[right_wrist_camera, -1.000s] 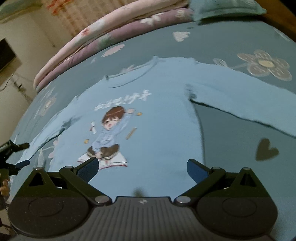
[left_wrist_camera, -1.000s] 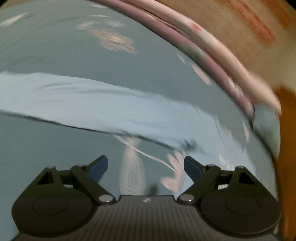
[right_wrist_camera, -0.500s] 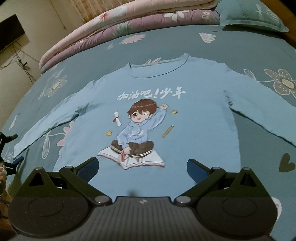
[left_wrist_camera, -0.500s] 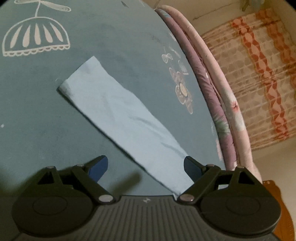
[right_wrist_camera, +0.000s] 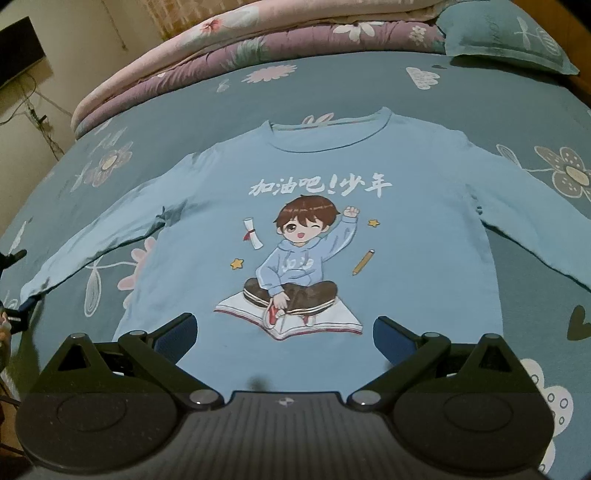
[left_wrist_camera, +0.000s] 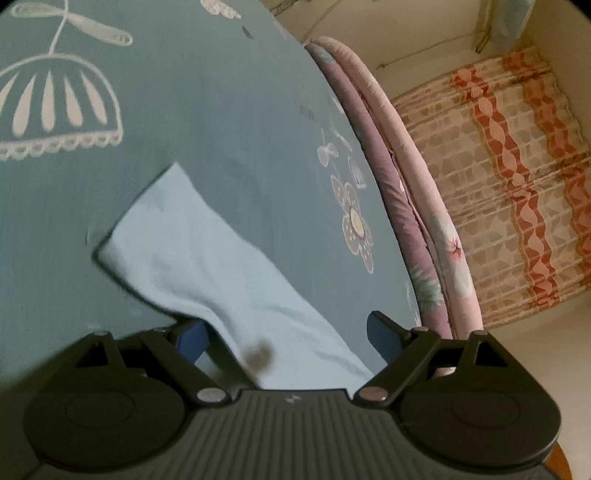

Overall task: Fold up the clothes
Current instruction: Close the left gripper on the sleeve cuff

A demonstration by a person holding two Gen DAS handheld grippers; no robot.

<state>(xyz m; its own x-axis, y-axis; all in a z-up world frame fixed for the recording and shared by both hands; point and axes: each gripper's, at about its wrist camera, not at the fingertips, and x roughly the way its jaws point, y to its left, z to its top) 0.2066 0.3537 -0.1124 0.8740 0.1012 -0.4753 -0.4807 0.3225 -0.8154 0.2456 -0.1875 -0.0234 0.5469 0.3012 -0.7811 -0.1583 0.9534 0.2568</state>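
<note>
A light blue long-sleeved shirt (right_wrist_camera: 406, 236) with a cartoon boy print lies spread flat, front up, on the teal flowered bed sheet (right_wrist_camera: 535, 258). My right gripper (right_wrist_camera: 284, 332) hovers open over the shirt's lower hem with nothing between its fingers. In the left wrist view one sleeve (left_wrist_camera: 207, 266) runs diagonally across the sheet, cuff end away from me. My left gripper (left_wrist_camera: 284, 338) is open low over it, and the sleeve passes between the blue pads (left_wrist_camera: 190, 339) without being pinched. The left gripper's tips (right_wrist_camera: 16, 306) also show at the sleeve cuff, at the right wrist view's left edge.
Folded pink and purple quilts (right_wrist_camera: 258, 48) lie along the far side of the bed, with a teal pillow (right_wrist_camera: 506, 33) at the far right. A patterned curtain (left_wrist_camera: 509, 192) hangs beyond the bed, and a dark screen (right_wrist_camera: 18, 48) is on the wall.
The left view rolled and drew in on the sleeve, which now lies between the open fingers. The right view swung to centre on the whole shirt front.
</note>
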